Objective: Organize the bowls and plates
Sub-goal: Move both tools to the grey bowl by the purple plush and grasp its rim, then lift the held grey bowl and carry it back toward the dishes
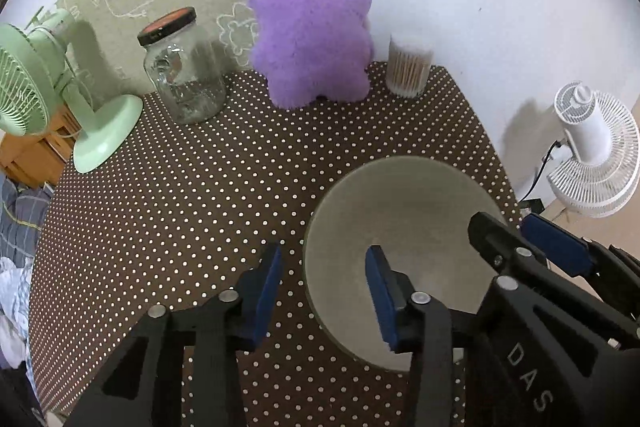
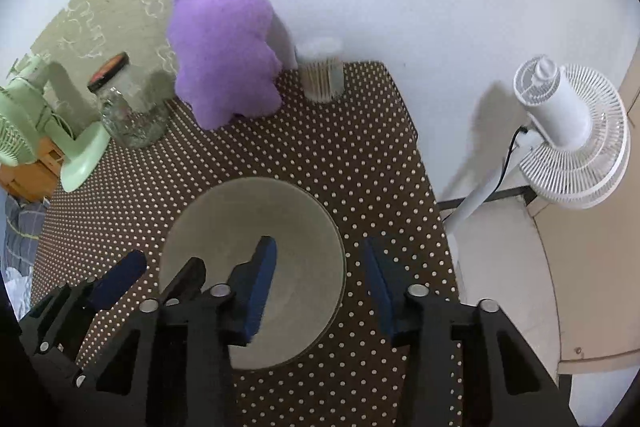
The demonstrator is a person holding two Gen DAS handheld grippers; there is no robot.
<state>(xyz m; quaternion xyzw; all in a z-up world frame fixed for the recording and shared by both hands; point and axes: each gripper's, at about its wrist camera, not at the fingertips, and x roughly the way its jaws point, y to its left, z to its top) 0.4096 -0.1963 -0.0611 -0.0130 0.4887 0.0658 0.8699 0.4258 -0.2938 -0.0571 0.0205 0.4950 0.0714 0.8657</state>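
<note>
Pale grey-green bowl [image 1: 400, 227] on brown, white-dotted tablecloth [image 1: 200, 207]; purple plush [image 1: 312, 23].

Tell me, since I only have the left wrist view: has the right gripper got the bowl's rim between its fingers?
Observer: Yes. In the right wrist view the right gripper straddles the rim of the bowl, one finger inside and one outside, with a gap on each side.
Operator: Is there table left beyond the bowl there?
Observer: Yes. A strip of dotted tablecloth shows between the bowl and the table's right edge.
Operator: Anything past that edge?
Observer: The pole of the white fan slants down to the floor right beside the table.
</note>
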